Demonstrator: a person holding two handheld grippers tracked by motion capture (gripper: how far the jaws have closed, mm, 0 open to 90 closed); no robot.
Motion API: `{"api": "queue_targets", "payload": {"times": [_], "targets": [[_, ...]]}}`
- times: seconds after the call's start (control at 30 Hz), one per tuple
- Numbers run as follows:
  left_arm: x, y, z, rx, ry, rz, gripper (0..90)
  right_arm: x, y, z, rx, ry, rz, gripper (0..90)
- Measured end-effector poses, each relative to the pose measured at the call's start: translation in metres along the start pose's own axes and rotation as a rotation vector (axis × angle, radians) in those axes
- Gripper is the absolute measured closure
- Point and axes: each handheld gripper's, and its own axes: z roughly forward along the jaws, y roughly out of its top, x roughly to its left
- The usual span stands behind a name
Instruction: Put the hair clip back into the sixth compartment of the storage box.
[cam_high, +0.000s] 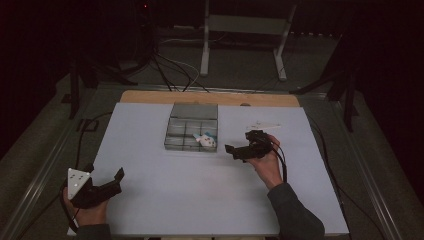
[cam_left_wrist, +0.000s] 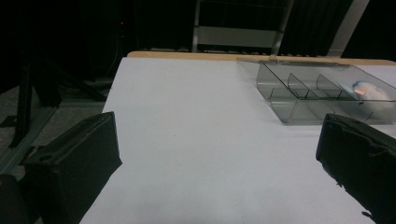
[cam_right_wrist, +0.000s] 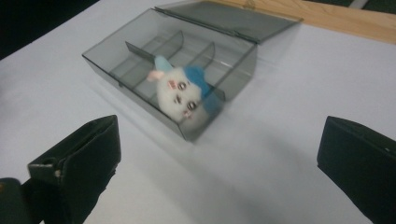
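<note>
A clear grey compartment box (cam_high: 176, 129) sits mid-table with its lid folded back. A small white and blue plush toy (cam_high: 206, 140) lies in its front right compartment. My right gripper (cam_high: 239, 142) is just right of the box, open, with nothing between its jaws. In the right gripper view the box (cam_right_wrist: 236, 70) and the plush toy (cam_right_wrist: 180, 93) lie ahead of the wide-apart jaws of the right gripper (cam_right_wrist: 219, 172). My left gripper (cam_high: 114, 181) rests open near the front left corner. In the left gripper view, the left gripper (cam_left_wrist: 219, 172) faces bare table, with the box (cam_left_wrist: 299, 112) and toy (cam_left_wrist: 369, 89) far right.
A flat white object (cam_high: 264, 125) lies on the white table cover (cam_high: 200, 195) behind my right hand. A wooden edge (cam_high: 150, 96) runs along the back. Metal frame legs (cam_high: 205, 45) and cables (cam_high: 170, 70) stand on the floor beyond.
</note>
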Motion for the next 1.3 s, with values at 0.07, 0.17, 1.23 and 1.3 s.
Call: {"api": "queue_targets", "payload": {"times": [0.07, 0.17, 1.23, 1.3], "targets": [[0.0, 0.0, 0.0, 0.0, -0.001, 0.002, 0.6, -0.002, -0.003, -0.002, -0.003, -0.004, -0.002, 0.0], [0.0, 0.0, 0.0, 0.002, 0.0, 0.003, 0.6, -0.008, -0.01, -0.016, -0.023, -0.021, 0.011, 0.0], [-0.014, 0.002, 0.001, 0.018, -0.043, 0.039, 0.6, -0.029, -0.091, -0.101, -0.202, -0.194, -0.046, 0.0], [-0.013, 0.002, 0.0, 0.016, -0.043, 0.039, 0.6, -0.031, -0.094, -0.103, -0.216, -0.188, -0.031, 0.0]]}}
